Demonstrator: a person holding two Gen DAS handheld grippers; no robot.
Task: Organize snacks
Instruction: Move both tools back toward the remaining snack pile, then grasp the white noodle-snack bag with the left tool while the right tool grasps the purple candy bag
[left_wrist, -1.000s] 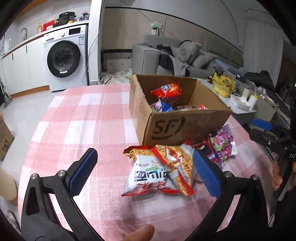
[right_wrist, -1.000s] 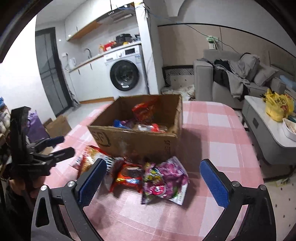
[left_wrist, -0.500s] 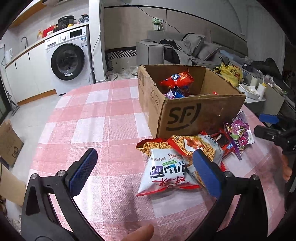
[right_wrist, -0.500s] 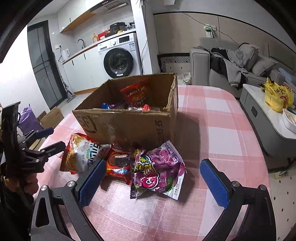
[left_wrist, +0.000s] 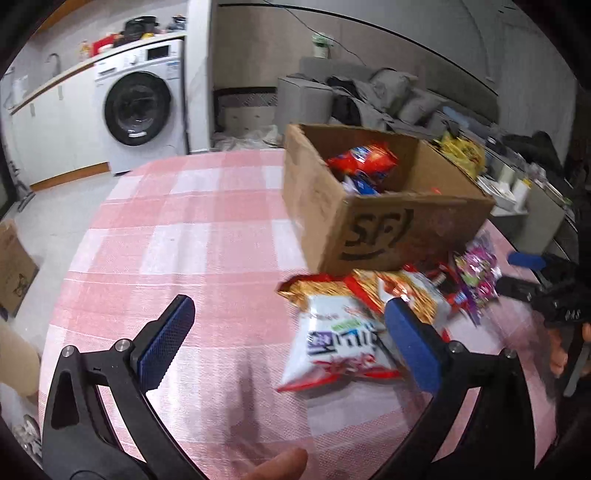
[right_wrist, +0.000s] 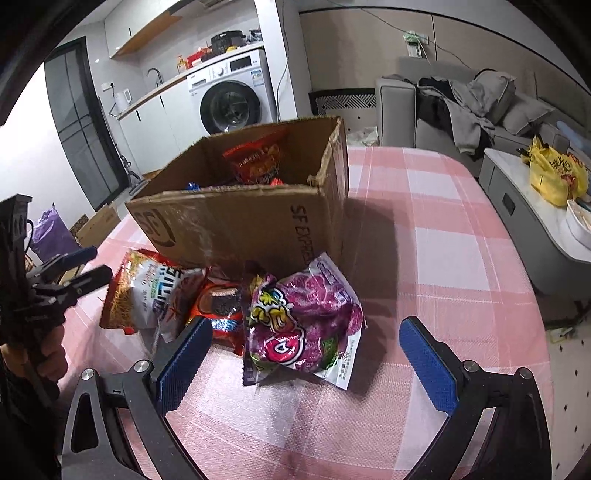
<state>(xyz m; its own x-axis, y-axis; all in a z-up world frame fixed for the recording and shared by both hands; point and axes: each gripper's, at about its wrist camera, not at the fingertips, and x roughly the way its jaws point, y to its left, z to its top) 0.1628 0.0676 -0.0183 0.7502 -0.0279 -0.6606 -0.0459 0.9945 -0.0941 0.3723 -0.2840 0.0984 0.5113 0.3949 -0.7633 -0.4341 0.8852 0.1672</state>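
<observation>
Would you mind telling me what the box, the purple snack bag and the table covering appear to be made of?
The box looks like brown corrugated cardboard, matte, with ragged torn edges and printed lettering. The purple snack bag seems to be thin plastic film, glossy, crinkled and catching highlights. The table covering is pink and white checked with a fine woven-looking texture; whether it is cloth or textured vinyl is hard to tell.

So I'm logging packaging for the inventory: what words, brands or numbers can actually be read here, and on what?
"SF": logo on the front of the cardboard box.
"SF EXPRES": down the box's side wall, end hidden by the purple snack bag.
White snack bag: large printed characters, blurred, not readable.
Purple snack bag: cartoon lettering, illegible.
Washing machine: panel stickers too small.
</observation>
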